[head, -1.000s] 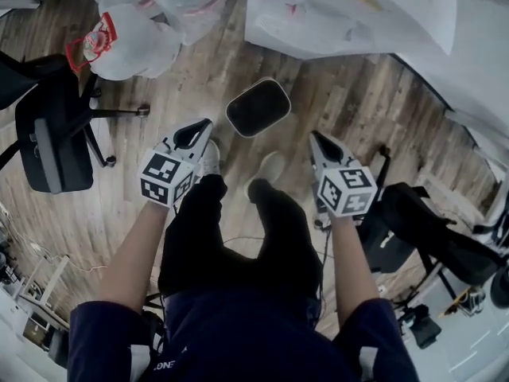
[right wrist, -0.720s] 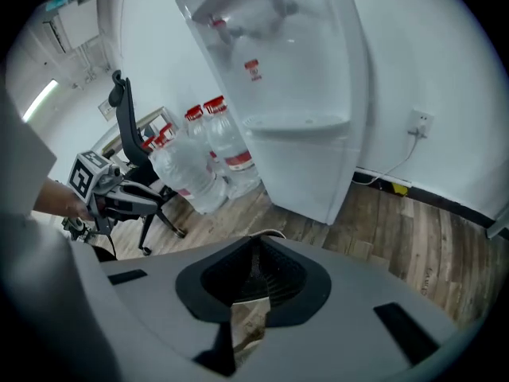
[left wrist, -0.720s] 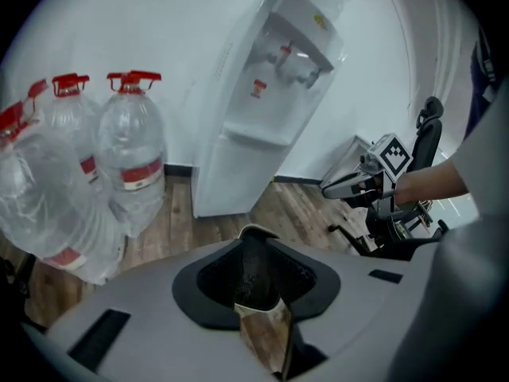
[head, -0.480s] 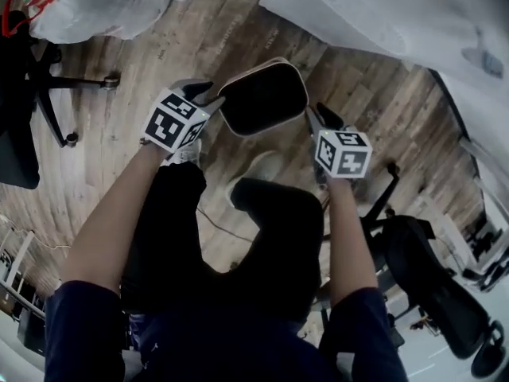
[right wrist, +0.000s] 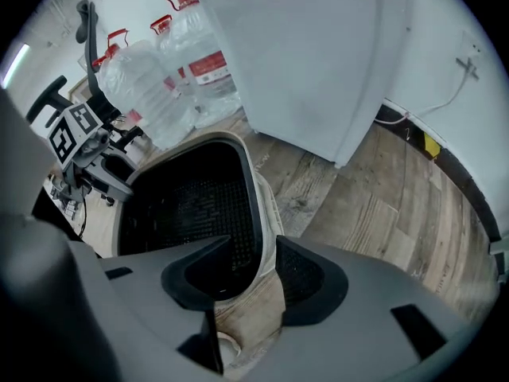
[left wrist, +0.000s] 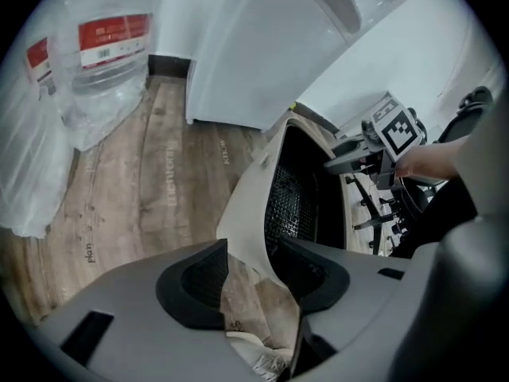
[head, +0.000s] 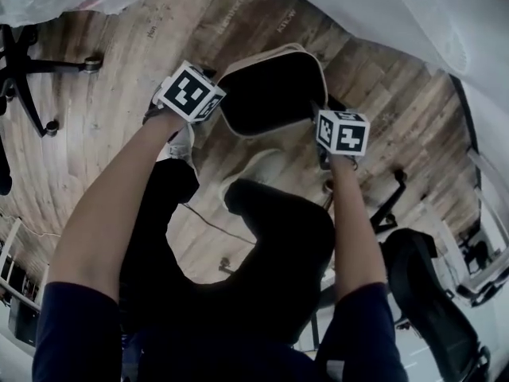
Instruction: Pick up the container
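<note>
"Where's the cream-walled, black mesh-lined container (head: 270,94)?"

"Over the wooden floor (head: 119,94), spanning gripper to gripper. The left gripper (left wrist: 253,249) straddles its left rim, jaws opening. The right gripper (right wrist: 254,245) straddles its right rim, opening too. Neither pinches yet."

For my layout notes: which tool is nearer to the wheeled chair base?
Left. The left tool straddles the container rim on the chair base's side, the right tool the opposite rim; their jaws are opening.
</note>
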Action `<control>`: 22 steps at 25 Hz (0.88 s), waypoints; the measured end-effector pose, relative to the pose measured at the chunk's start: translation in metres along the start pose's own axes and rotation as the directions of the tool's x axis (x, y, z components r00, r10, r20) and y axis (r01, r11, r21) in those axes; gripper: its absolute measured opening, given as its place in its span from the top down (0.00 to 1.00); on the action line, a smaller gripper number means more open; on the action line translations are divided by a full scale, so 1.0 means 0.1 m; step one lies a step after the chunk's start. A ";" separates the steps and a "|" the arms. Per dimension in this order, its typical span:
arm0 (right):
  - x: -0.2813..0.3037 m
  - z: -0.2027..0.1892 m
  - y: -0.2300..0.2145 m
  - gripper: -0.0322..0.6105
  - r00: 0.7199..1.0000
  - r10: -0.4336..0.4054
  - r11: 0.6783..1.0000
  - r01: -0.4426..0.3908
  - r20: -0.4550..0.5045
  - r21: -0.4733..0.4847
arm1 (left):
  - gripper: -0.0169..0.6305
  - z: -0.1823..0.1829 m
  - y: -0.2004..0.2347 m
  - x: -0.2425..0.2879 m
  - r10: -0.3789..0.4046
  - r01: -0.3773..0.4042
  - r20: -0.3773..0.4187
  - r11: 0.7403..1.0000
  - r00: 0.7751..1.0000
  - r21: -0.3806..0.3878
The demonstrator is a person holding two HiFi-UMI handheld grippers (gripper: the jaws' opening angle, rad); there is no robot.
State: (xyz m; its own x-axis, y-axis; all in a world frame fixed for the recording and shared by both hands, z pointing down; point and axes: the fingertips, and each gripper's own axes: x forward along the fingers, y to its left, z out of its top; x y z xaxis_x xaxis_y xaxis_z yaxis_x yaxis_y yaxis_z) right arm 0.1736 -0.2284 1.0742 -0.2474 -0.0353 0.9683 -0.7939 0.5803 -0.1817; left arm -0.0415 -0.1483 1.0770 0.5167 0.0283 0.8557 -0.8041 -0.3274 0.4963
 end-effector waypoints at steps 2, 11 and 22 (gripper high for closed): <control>0.12 -0.07 -0.03 0.66 1.000 -0.006 1.000 0.006 -0.011 0.004 | 0.65 0.00 0.00 0.10 -0.019 0.019 -0.001 1.000 1.000 -0.022; 0.28 -0.12 -0.03 0.80 0.996 -0.047 0.999 0.048 -0.073 0.004 | 0.74 -0.02 0.01 0.25 -0.008 0.002 -0.067 0.996 0.998 -0.093; -0.78 0.05 0.40 0.81 0.997 -0.050 0.999 0.051 -0.057 0.016 | 0.77 0.04 -0.37 -0.81 0.021 -0.024 -0.039 0.997 0.999 -0.070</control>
State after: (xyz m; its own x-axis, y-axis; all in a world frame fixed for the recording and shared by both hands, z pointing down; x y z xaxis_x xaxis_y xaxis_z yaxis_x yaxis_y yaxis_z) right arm 0.1580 -0.2068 0.9908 -0.1750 -0.0179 0.9844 -0.8145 0.5643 -0.1345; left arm -0.0524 -0.1418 0.9891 0.4879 0.0578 0.8710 -0.8347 -0.2609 0.4849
